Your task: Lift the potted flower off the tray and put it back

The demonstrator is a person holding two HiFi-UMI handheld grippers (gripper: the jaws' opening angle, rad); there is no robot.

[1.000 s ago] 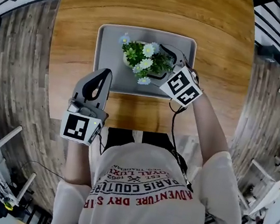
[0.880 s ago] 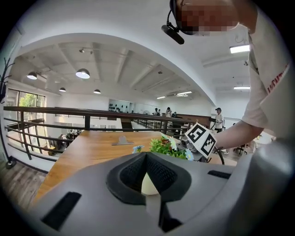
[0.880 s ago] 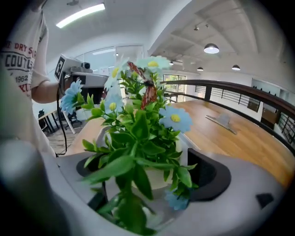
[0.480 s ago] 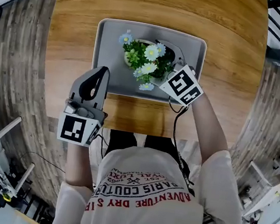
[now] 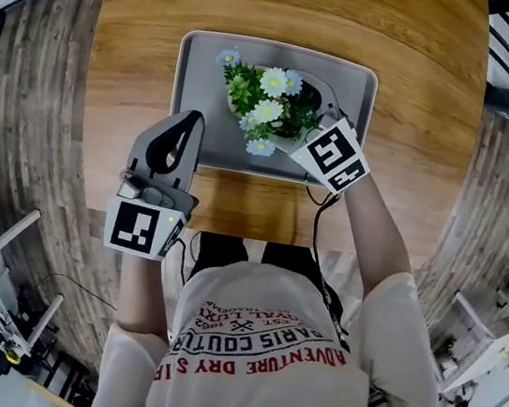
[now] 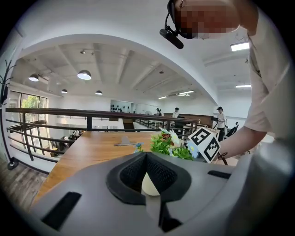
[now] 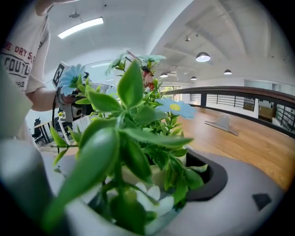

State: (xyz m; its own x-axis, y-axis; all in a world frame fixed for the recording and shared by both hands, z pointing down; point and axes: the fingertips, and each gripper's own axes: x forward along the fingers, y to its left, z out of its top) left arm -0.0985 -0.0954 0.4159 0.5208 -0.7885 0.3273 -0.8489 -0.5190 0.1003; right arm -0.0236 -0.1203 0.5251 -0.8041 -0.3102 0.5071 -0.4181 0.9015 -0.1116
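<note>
On the wooden table (image 5: 152, 2) lies a grey tray (image 5: 198, 71) with the potted flower (image 5: 267, 110) inside its outline — the right gripper (image 5: 299, 117) reaches under the leaves from the right, the left gripper (image 5: 187, 126) overlaps the tray's near-left corner.

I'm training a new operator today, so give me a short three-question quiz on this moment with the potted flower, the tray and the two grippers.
1. Short answer: which gripper is shut on the potted flower?
2. Multiple choice: in the head view, the potted flower is above A) the bare wooden tabletop, B) the grey tray, C) the floor.
3. True or false: the left gripper is shut and grips nothing.
Key: 1 the right gripper; 2 B; 3 true.
</note>
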